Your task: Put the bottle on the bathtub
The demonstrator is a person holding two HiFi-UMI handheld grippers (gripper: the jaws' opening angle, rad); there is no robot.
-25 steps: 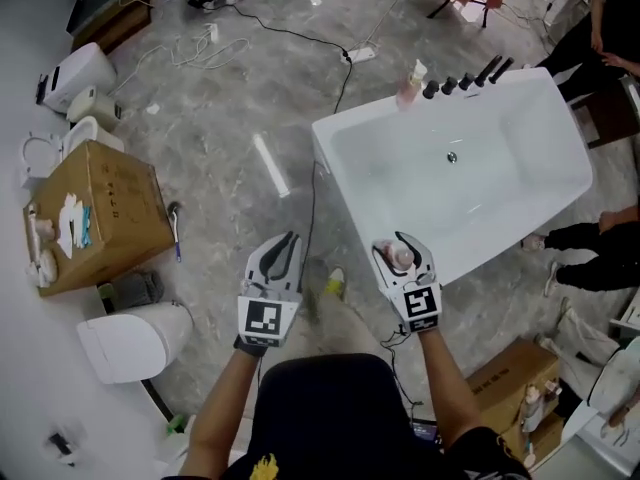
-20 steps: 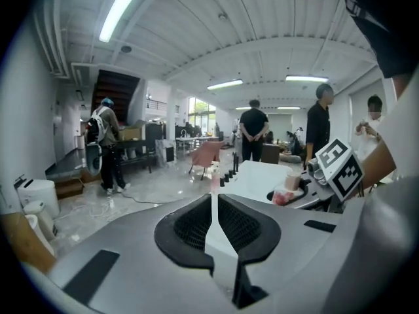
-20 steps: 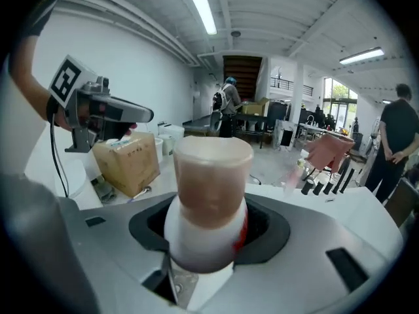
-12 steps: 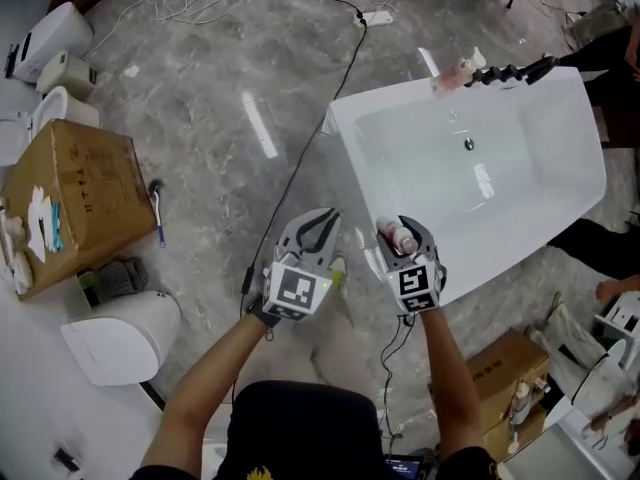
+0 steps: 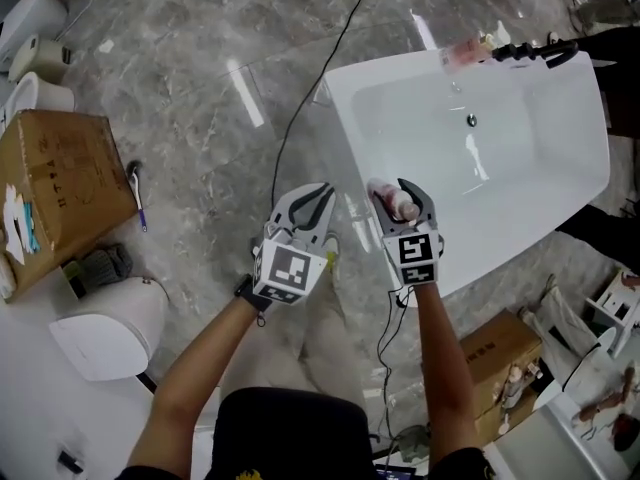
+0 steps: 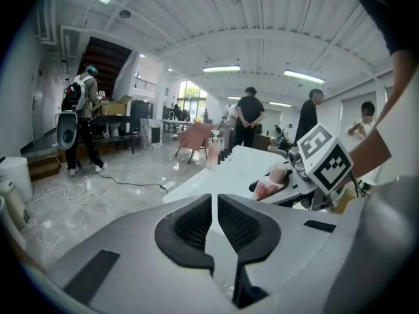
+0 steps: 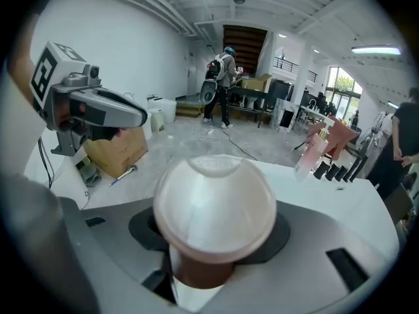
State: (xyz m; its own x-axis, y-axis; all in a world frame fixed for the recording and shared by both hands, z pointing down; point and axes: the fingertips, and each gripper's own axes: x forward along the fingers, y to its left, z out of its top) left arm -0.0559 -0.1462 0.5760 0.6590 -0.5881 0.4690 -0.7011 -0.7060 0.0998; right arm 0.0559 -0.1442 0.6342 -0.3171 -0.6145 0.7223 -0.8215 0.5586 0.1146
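Observation:
The bottle (image 5: 399, 204), pink-brown with a white cap (image 7: 215, 201), sits between the jaws of my right gripper (image 5: 397, 196), which is shut on it. That gripper hangs at the near corner of the white bathtub (image 5: 520, 183), over its rim (image 7: 340, 205). My left gripper (image 5: 316, 196) is beside it to the left, over the grey floor. Its jaws are shut with nothing between them (image 6: 215, 205). The left gripper view shows the bottle (image 6: 270, 187) in the right gripper (image 6: 308, 175) against the bathtub (image 6: 242, 165).
A second pink bottle (image 5: 462, 54) and black taps (image 5: 530, 51) stand on the tub's far rim. A black cable (image 5: 300, 118) runs across the floor. A cardboard box (image 5: 55, 183) and a white toilet (image 5: 105, 333) are at left. People stand in the background (image 6: 249, 116).
Both grippers have come down and moved toward the bathtub's near corner. The right one carries the bottle along. The bottle stays gripped; the left jaws stay shut.

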